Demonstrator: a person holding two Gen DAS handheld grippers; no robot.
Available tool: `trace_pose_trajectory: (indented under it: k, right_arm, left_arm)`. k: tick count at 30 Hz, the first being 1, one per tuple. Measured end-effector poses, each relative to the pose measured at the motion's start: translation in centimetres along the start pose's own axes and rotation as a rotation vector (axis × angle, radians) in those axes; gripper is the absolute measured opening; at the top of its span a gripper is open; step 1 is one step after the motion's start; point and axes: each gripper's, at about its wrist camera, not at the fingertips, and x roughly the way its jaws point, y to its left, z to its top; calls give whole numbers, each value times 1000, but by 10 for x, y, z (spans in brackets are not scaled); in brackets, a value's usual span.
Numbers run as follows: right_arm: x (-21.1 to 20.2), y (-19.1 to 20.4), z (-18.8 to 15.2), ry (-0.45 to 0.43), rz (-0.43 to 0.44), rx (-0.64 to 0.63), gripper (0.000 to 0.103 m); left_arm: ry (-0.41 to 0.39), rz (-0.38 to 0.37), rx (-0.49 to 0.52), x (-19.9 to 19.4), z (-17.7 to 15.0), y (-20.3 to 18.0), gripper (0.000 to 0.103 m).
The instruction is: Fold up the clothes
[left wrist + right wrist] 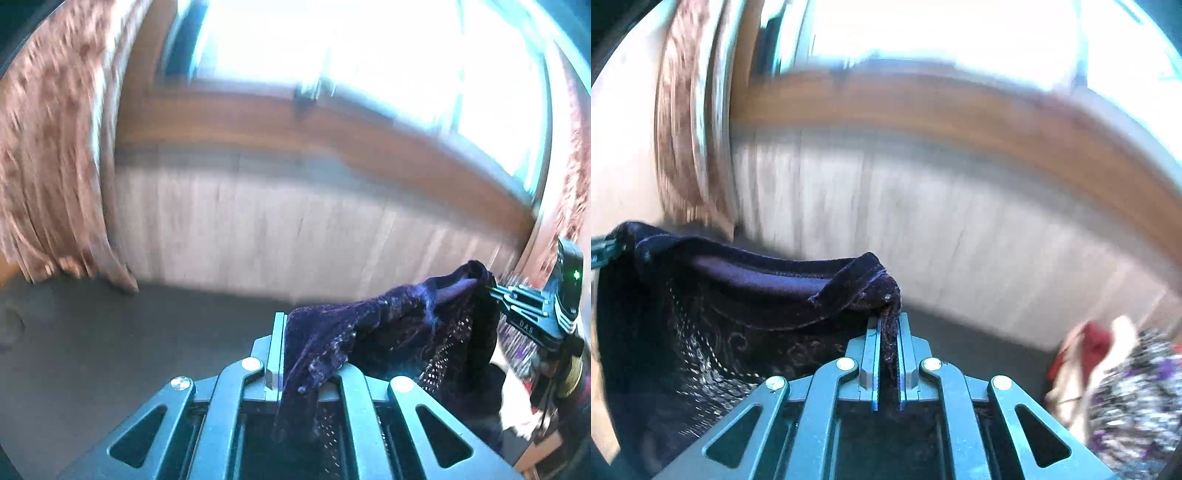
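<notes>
Dark purple velvet garment (746, 295), stitched with pale dotted lines and small sequins, hangs stretched in the air between the two tools. Nap catches light along a rolled hem; lining shows smoother and lighter violet. Right gripper (888, 332) has its fingers pressed together on one bunched corner. Left gripper (284, 332) pinches the opposite edge, cloth spilling over its right finger and down across the linkage. In the left view the right gripper (495, 291) bites the far corner. Behind: patterned curtain (55, 147), bright window (351, 48), wooden sill (295, 125). Background blurred. Heap of other clothes (1123, 387) lower right.
</notes>
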Motion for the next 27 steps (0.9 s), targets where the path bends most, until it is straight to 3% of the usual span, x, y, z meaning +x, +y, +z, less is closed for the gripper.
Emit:
trace_pose_trajectory:
  k: [8, 16, 21, 23, 27]
  right_arm:
    - [-185, 3, 57, -416, -138, 79, 7]
    - [-300, 24, 70, -672, -184, 157, 7]
    - [-337, 42, 80, -808, -201, 174, 7]
    - [-343, 48, 84, -841, -206, 177, 7]
    - [-324, 48, 100, -843, -205, 192, 7]
  left_arm:
    - [-347, -14, 145, -147, 50, -68, 3]
    - [-559, -62, 236, -252, 76, -104, 3]
    - [-634, -91, 246, -291, 100, -122, 3]
    - [-626, -93, 245, -293, 111, -123, 3]
    - [-560, -86, 235, -261, 129, -105, 3]
